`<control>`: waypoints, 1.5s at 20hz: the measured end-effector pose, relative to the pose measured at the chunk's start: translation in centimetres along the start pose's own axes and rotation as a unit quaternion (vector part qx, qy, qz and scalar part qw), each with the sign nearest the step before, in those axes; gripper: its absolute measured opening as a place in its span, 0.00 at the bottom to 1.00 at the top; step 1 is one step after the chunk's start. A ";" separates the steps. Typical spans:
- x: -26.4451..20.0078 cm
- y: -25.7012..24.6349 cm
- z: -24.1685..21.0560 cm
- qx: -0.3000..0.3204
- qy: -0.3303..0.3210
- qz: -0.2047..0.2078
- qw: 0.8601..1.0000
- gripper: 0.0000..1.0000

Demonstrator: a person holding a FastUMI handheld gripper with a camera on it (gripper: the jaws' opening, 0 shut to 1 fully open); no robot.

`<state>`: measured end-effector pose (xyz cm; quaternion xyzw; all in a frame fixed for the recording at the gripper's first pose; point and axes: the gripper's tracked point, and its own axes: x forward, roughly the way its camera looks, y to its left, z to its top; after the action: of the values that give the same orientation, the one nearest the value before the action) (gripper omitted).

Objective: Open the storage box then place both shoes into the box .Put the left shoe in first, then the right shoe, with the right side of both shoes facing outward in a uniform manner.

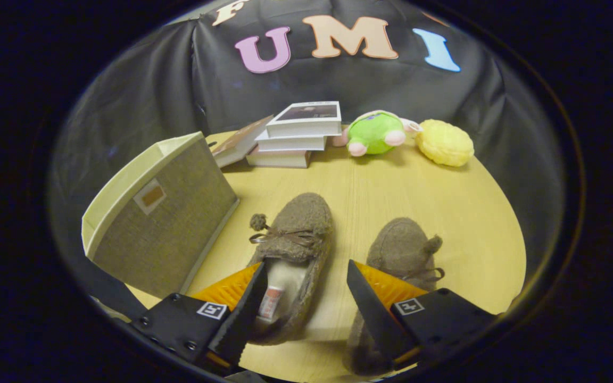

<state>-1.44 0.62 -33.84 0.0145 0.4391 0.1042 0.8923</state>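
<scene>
Two brown fuzzy slippers with bows and pompoms lie toes away from me on the round wooden table. The left slipper has its open heel between my fingers, and one fingertip dips over its pale lining. The right slipper lies just beyond the other fingertip, which hides its heel. My gripper is open and holds nothing. A beige fabric storage box with a cream rim stands tilted to the left of the slippers, its front panel facing them.
A stack of books sits at the back of the table, with another book leaning beside it. A green plush toy and a yellow plush lie at the back right. The table's edge curves off at the right.
</scene>
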 end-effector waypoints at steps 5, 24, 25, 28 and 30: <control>1.3 -0.3 -1.7 -0.017 0.040 -0.016 0.999 0.77; -2.9 0.6 2.3 0.180 0.048 -0.072 0.980 0.04; -3.6 1.1 3.1 0.187 0.044 -0.069 0.979 0.04; -5.2 2.9 5.4 0.199 0.029 -0.057 0.978 0.04; -6.3 4.3 7.1 0.204 0.015 -0.048 0.978 0.04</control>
<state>-0.34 4.01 -24.04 0.1741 0.4645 -0.0302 0.8678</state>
